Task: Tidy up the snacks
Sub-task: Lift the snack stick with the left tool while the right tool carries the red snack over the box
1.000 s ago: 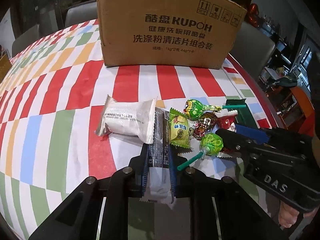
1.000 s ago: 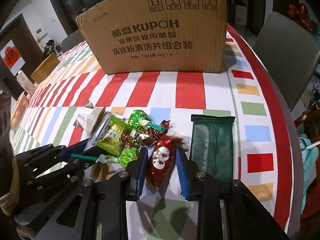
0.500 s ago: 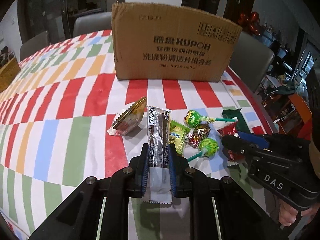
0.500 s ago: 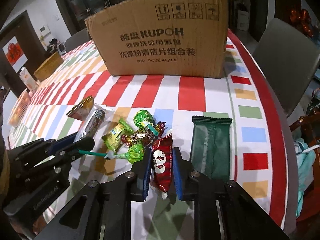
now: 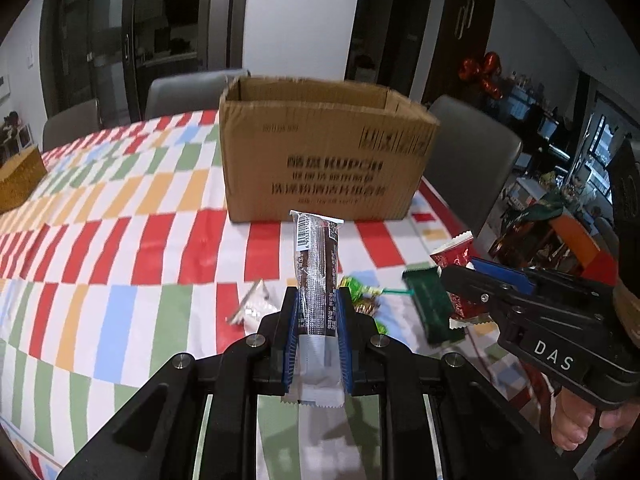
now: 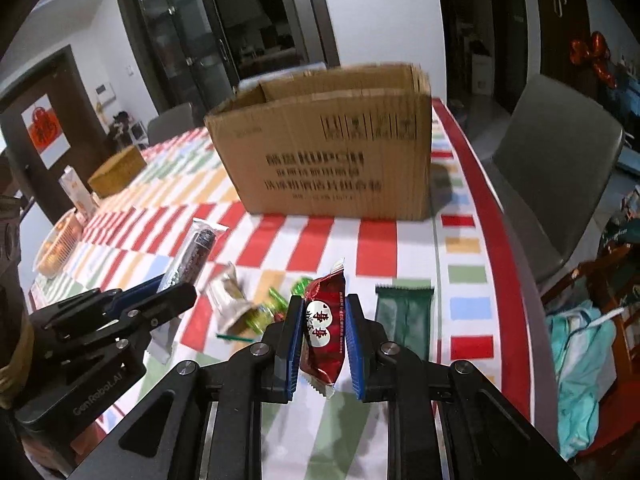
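My left gripper [image 5: 317, 300] is shut on a long dark brown snack bar [image 5: 318, 272] and holds it upright above the table. It also shows in the right wrist view [image 6: 196, 250]. My right gripper [image 6: 323, 308] is shut on a red snack packet [image 6: 325, 320], lifted off the table; the packet also shows in the left wrist view [image 5: 454, 254]. An open cardboard box [image 5: 320, 152] stands ahead on the striped tablecloth. A dark green packet [image 6: 404, 314], green lollipops [image 6: 280, 300] and a pale wrapper [image 6: 230, 296] lie on the table below.
Grey chairs [image 6: 556, 168] stand around the table. A woven box [image 6: 118, 170] and a plate of food [image 6: 56, 246] sit at the far left. The table's red edge [image 6: 492, 240] runs along the right, with a teal bag [image 6: 580, 360] beyond it.
Both grippers have risen from the table with their snacks, the bar and the red packet, and the box's open top has come into view.
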### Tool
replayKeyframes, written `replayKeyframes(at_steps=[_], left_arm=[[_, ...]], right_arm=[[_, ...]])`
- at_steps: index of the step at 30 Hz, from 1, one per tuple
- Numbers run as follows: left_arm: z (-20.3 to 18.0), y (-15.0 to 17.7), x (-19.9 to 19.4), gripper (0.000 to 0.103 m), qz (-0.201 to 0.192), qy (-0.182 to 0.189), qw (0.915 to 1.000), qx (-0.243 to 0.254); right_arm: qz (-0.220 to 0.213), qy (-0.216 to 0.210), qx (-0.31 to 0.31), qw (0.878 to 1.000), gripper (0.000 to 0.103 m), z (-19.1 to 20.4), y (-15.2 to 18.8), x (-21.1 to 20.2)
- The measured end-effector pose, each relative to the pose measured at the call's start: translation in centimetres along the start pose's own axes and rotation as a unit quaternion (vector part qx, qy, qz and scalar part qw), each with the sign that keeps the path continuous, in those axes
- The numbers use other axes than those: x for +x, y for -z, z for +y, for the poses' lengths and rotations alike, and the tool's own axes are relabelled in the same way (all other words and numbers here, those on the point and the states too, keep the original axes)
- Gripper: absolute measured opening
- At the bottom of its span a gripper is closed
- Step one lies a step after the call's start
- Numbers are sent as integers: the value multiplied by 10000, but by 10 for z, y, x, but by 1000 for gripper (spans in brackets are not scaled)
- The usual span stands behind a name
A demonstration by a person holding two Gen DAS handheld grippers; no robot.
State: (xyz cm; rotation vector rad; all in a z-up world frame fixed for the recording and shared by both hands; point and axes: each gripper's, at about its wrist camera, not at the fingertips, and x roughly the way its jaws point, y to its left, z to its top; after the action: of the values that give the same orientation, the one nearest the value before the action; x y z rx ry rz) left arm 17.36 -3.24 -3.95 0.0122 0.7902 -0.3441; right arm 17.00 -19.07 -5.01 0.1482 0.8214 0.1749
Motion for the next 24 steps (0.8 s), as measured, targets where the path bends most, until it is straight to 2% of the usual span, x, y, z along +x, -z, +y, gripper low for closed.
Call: replayKeyframes(at_steps=[12, 24], left_arm=[[-6, -41, -32, 19, -657, -12, 9978, 101], [-7, -101, -49, 19, -1272, -64, 9913, 321]], right_arm=[[-703, -123, -156, 9973, 21, 6, -38, -33], [-1344, -215, -260, 9904, 21, 14, -89, -53]])
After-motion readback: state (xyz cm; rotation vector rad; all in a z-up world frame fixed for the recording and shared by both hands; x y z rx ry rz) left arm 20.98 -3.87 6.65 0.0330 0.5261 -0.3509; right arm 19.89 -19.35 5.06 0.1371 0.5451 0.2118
